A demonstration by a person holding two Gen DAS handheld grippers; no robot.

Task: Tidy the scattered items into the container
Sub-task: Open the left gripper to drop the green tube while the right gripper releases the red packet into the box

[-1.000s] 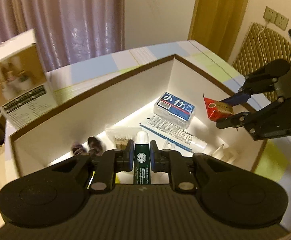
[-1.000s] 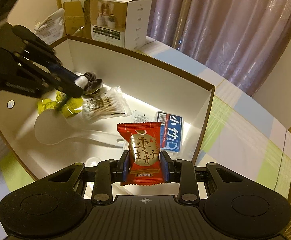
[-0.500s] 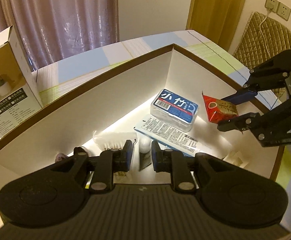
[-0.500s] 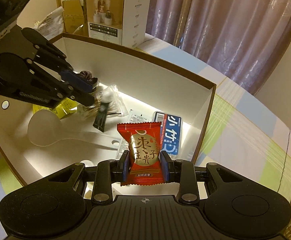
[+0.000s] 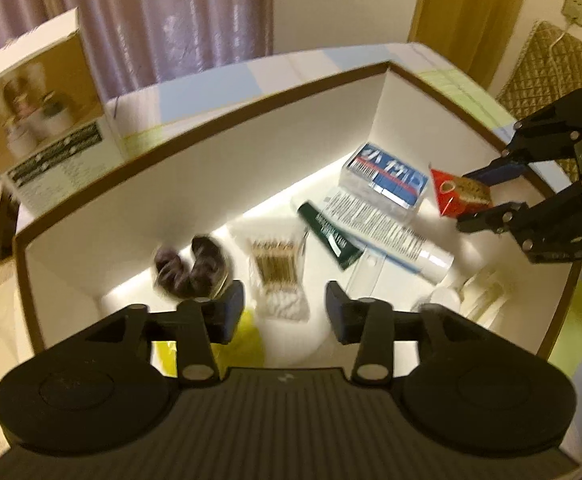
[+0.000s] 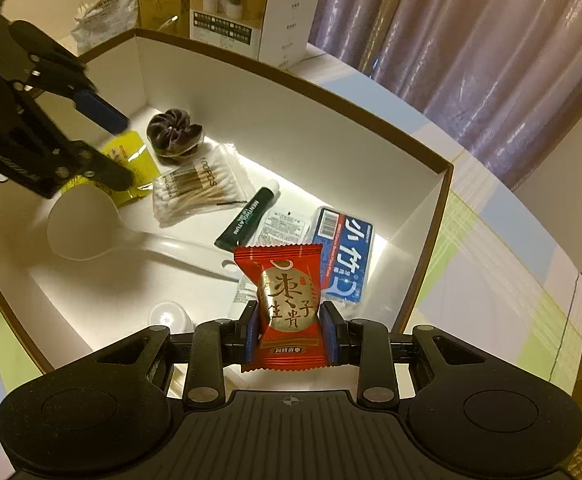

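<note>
Red foil snack packet (image 6: 287,304) sits clenched in the right gripper (image 6: 291,336) above the white brown-rimmed box (image 6: 423,216); left gripper (image 5: 285,312) jaws hang released. Letting go here risks it landing near the wall, maybe tipping outside.

Inside the container (image 6: 419,216), the scrunchie (image 6: 175,132) lies far left, the cotton swabs (image 6: 199,190) just near of it, the tube (image 6: 247,220) between swabs and floss box (image 6: 343,256), and the ladle (image 6: 91,224) along the near side.
</note>
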